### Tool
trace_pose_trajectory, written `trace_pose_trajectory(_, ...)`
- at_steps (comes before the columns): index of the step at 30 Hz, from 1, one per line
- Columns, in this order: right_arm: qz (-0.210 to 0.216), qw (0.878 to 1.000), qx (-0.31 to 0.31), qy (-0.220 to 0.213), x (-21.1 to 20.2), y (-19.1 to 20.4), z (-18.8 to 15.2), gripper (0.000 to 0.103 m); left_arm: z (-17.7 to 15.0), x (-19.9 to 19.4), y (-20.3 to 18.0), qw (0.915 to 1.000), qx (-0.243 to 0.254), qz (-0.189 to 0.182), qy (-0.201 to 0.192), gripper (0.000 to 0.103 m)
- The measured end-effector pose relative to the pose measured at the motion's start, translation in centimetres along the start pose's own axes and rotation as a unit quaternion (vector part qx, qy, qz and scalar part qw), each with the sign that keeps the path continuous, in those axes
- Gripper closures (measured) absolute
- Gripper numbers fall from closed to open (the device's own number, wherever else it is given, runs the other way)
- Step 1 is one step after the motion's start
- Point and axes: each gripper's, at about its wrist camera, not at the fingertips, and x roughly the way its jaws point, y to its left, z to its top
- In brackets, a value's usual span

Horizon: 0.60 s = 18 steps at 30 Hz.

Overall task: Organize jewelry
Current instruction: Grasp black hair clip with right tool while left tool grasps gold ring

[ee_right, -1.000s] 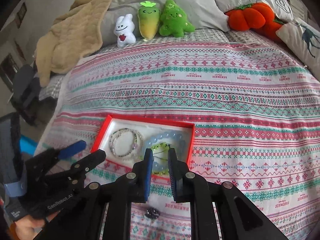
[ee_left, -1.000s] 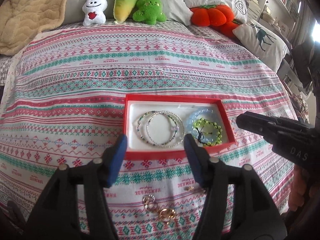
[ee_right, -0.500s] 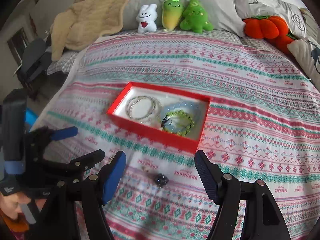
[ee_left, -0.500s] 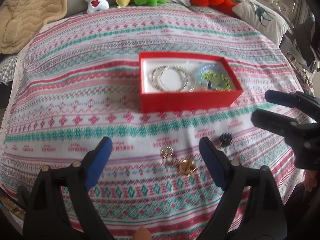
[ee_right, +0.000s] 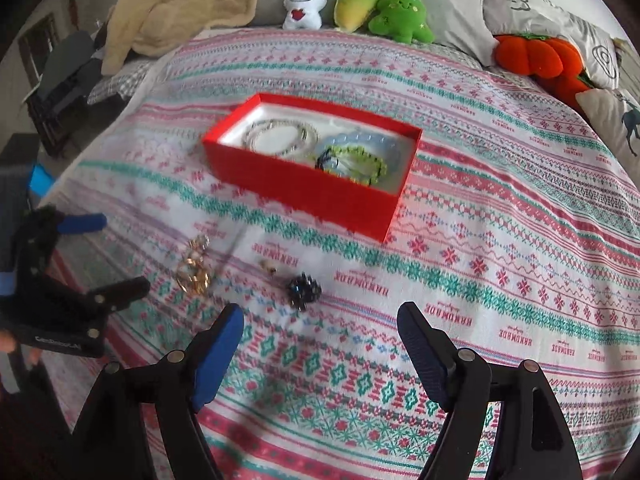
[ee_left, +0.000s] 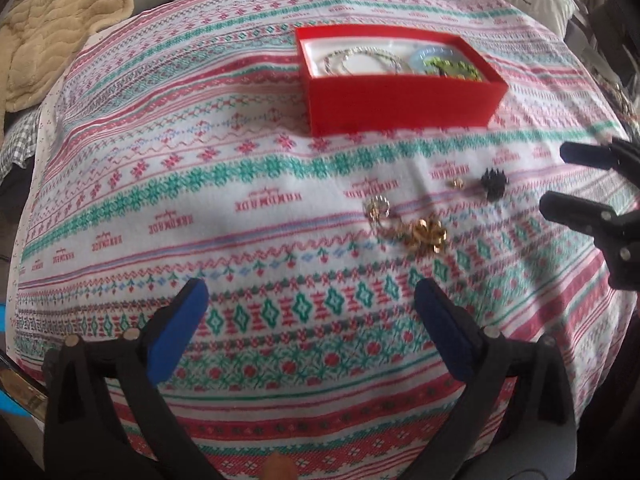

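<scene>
Both grippers' fingers (ee_left: 192, 312) (ee_right: 224, 340) gape empty; blurred gold trinkets (ee_left: 424, 234) defy identification.

A bed fills the scene under a bedspread (ee_right: 500, 208) striped in red, green and white. At its far end lie grey pillows (ee_right: 452, 4); a beige quilt (ee_right: 180, 4) is heaped far left. Dark furniture (ee_right: 60, 84) stands beside the bed, left.

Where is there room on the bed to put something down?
The bedspread left of the red box is bare, and so is the stretch right of it. It is crowded in front of the box, around the gold jewelry and black piece.
</scene>
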Motion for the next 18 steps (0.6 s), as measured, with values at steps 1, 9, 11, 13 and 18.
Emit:
trace_pose_trajectory(1,-0.007,1.0,-0.005,0.004,0.4,0.1,-0.4,0.023,-0.3,0.3,-0.3,1.0,0.007,0.001,0.0,0.001)
trace_pose_trajectory(9,-0.028,0.999,-0.036,0.025,3.8,0.1,-2.7,0.023,-1.8,1.6,-1.4,0.9998,0.015,-0.006,-0.011,0.0)
trace_pose_trajectory(11,-0.021,0.999,-0.031,0.013,4.0,-0.2,-3.0,0.02,-2.0,1.8,-1.4,0.9998,0.012,-0.005,-0.016,0.0)
trace_pose_trajectory(13,-0.016,1.0,-0.026,0.007,4.3,-0.5,-3.1,0.016,-2.0,1.8,-1.6,0.9997,0.013,0.002,-0.021,0.0)
trace_pose_trajectory(18,-0.008,0.999,-0.03,-0.009,5.1,-0.7,-2.9,0.009,-1.7,1.9,-1.6,0.9999,0.008,0.002,-0.015,0.0)
